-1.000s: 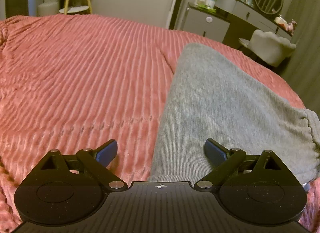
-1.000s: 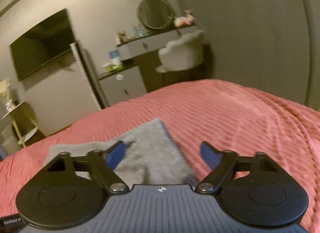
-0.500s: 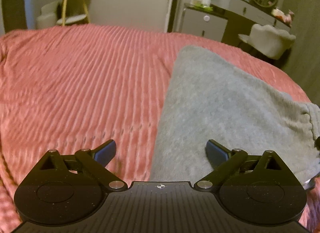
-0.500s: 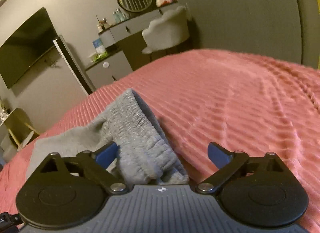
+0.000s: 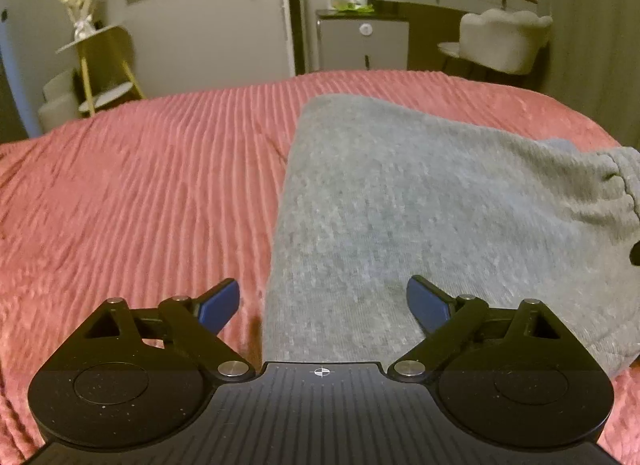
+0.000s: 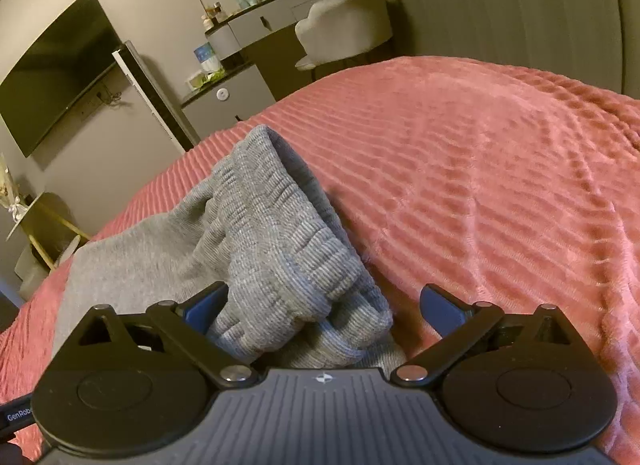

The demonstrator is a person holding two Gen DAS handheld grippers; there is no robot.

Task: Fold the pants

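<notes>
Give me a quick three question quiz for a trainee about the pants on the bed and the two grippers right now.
1. True or false: the right hand-held gripper is clamped on the pants.
2. What colour is the bedspread? A green, B pink, C white.
3. Fill in: the left hand-held gripper is ____, straddling the pants' left edge.

Key: 1 false, its jaws have just been opening and the waistband lies loose between them; 2 B; 3 open.

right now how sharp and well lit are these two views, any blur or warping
Left wrist view: dim, warm indoor light, the grey pants and pink bedspread soft with slight blur, dark vignette in the corners. Right wrist view: sharper, the ribbed waistband crisp. Both show fisheye bending: the bed edge bows and the walls curve.
</notes>
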